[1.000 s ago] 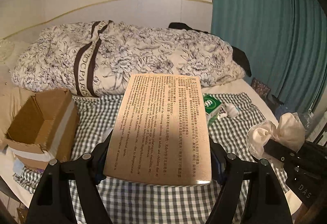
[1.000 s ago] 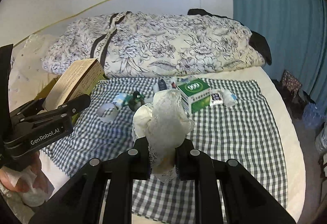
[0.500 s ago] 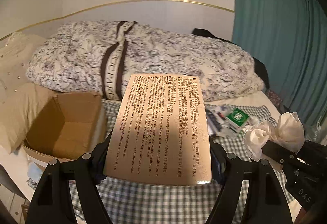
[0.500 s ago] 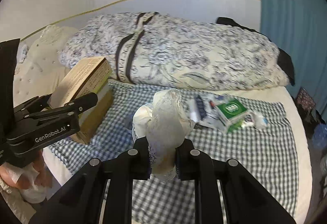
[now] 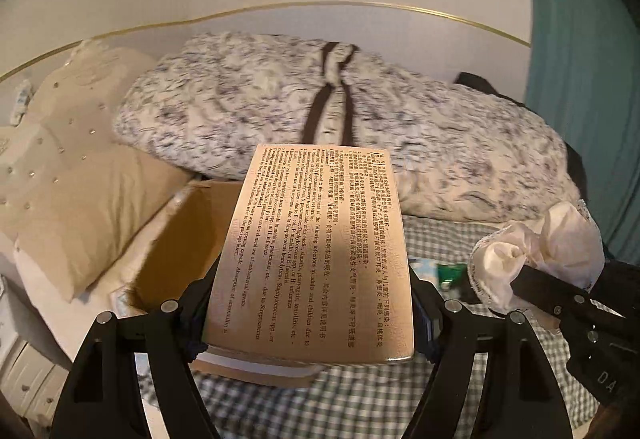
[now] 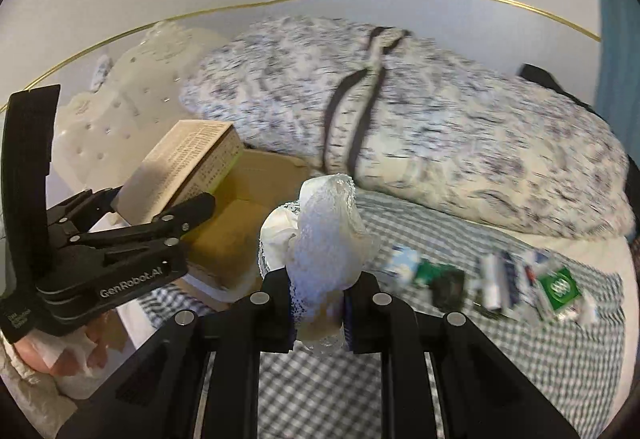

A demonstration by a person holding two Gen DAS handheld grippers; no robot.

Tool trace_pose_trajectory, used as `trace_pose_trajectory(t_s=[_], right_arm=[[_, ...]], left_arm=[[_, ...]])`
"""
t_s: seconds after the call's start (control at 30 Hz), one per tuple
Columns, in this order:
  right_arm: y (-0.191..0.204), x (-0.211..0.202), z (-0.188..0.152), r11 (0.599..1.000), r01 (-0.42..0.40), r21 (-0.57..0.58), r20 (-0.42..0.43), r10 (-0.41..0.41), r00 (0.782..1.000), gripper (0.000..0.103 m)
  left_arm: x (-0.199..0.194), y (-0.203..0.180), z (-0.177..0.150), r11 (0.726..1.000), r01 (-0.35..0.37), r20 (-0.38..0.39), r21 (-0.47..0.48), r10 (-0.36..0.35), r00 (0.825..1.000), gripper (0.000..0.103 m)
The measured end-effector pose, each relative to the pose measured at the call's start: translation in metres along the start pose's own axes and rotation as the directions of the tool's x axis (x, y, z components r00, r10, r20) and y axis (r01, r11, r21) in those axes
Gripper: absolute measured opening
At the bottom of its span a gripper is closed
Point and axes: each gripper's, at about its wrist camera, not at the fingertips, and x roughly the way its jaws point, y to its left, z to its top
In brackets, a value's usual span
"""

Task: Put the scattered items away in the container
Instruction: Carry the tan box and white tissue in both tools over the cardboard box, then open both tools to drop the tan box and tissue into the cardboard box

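A: Left gripper (image 5: 310,303) pinches the tan printed medicine carton (image 5: 316,251) above the open brown cardboard box (image 6: 244,215).

B: Right gripper (image 6: 318,303) clamps the white lace cloth bundle (image 6: 320,239). Releasing early, it probably lands on the checked bedsheet (image 6: 520,351).

Both views are taken low over the bed (image 5: 360,407), facing the duvet (image 5: 280,119) and wall. The box (image 5: 188,239) is seen close from the left view, obliquely from the right (image 6: 248,207); duvet and box are shared.
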Motion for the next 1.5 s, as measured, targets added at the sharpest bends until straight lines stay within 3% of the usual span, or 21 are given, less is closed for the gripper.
trace_pose_trajectory(t_s=[0.3, 0.63, 0.87, 0.93, 0.97, 1.03, 1.13, 1.5], right_arm=[[0.054, 0.067, 0.017, 0.996, -0.067, -0.066, -0.070, 0.063, 0.996, 0.016], [0.064, 0.142, 0.022, 0.995, -0.099, -0.032, -0.184, 0.091, 0.979, 0.016], [0.067, 0.174, 0.026, 0.994, -0.107, -0.017, -0.203, 0.102, 0.974, 0.017], [0.066, 0.178, 0.029, 0.990, -0.142, 0.020, -0.182, 0.143, 0.973, 0.030], [0.066, 0.179, 0.031, 0.988, -0.149, 0.031, -0.166, 0.152, 0.974, 0.032], [0.067, 0.180, 0.036, 0.989, -0.138, 0.042, -0.141, 0.143, 0.980, 0.074], [0.070, 0.173, 0.040, 0.992, -0.126, 0.024, -0.085, 0.128, 0.988, 0.074], [0.044, 0.144, 0.032, 0.985, -0.147, 0.089, -0.067, 0.153, 0.986, 0.074]], left_arm=[[0.034, 0.061, -0.009, 0.997, -0.053, -0.056, -0.059, 0.049, 0.997, 0.078], [0.075, 0.092, -0.021, 0.992, -0.070, -0.128, -0.108, 0.056, 0.990, 0.078], [0.092, 0.097, -0.028, 0.990, -0.079, -0.151, -0.113, 0.061, 0.987, 0.080], [0.091, 0.100, -0.028, 0.987, -0.095, -0.145, -0.126, 0.077, 0.986, 0.088], [0.090, 0.101, -0.027, 0.987, -0.100, -0.142, -0.129, 0.081, 0.986, 0.100], [0.084, 0.102, -0.026, 0.987, -0.101, -0.112, -0.126, 0.087, 0.990, 0.102], [0.079, 0.100, -0.023, 0.987, -0.115, -0.101, -0.115, 0.103, 0.990, 0.102], [0.057, 0.074, -0.019, 0.992, -0.080, -0.077, -0.100, 0.073, 0.994, 0.102]])
